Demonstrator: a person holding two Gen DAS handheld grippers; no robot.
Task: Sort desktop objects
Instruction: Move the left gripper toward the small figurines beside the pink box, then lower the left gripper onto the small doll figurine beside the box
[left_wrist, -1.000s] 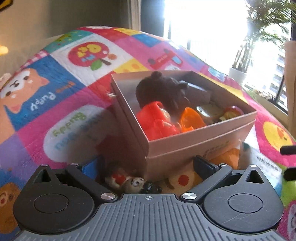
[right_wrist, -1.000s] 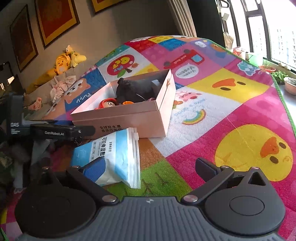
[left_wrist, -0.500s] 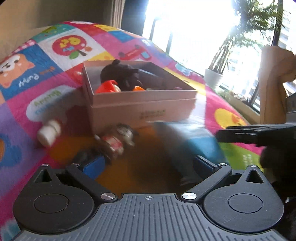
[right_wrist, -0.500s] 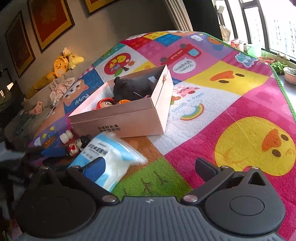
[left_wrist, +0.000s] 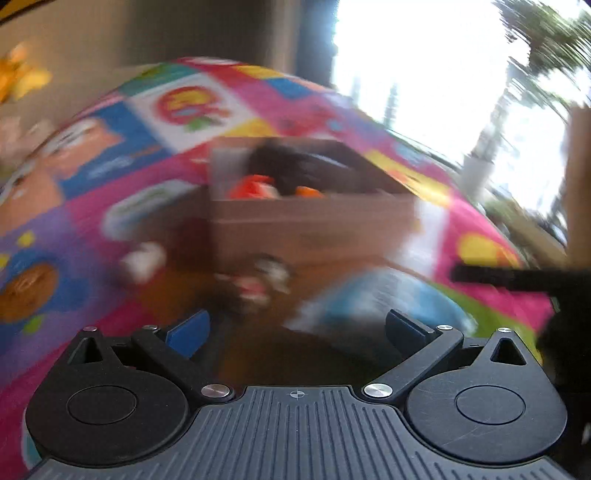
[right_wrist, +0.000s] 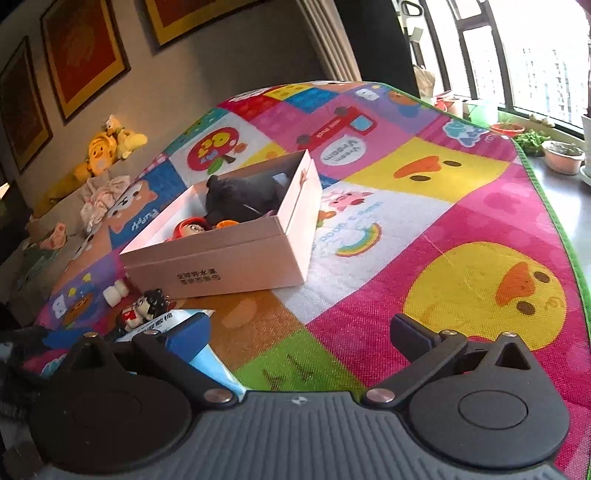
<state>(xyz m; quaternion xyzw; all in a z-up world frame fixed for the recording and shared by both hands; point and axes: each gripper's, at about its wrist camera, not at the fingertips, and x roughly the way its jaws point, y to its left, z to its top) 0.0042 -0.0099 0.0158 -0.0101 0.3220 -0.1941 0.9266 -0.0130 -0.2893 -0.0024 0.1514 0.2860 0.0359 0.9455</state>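
Play mat (right_wrist: 461, 206) carries everything; open cardboard box (right_wrist: 236, 254) sits on it and already holds a dark plush (right_wrist: 240, 195), a red-haired toy (right_wrist: 188, 229) and an orange piece (right_wrist: 227, 223). Still loose on the mat, just in front of the box's near wall: blue-and-white packet (right_wrist: 173, 321), small figurine (right_wrist: 142, 308) touching or nearly touching the packet's far edge, and a small white bottle (right_wrist: 114, 293) lying on its side to the figurine's left. Left gripper (left_wrist: 297, 328): fingers spread, nothing between them. Right gripper (right_wrist: 301, 336): fingers likewise spread and empty; the packet lies under its left finger, not clamped. Judgement: step in hand is picking up the next loose item for the box. To do it well, steady the left tool first, choose one target, straddle it squarely with both fingers before closing; the figurine crowds the packet, so approach from the free side to avoid dragging the neighbour. Packet looks soft and flat, so pinch an edge rather than press down. Limits: left wrist view is heavily motion-blurred, so outlines only; the figurine (left_wrist: 258, 284) and packet (left_wrist: 373, 302) are smears there. Most of the packet is hidden behind the right tool body. Box print unreadable. Dark bar at the right edge of the left view is probably the other tool; cannot confirm.
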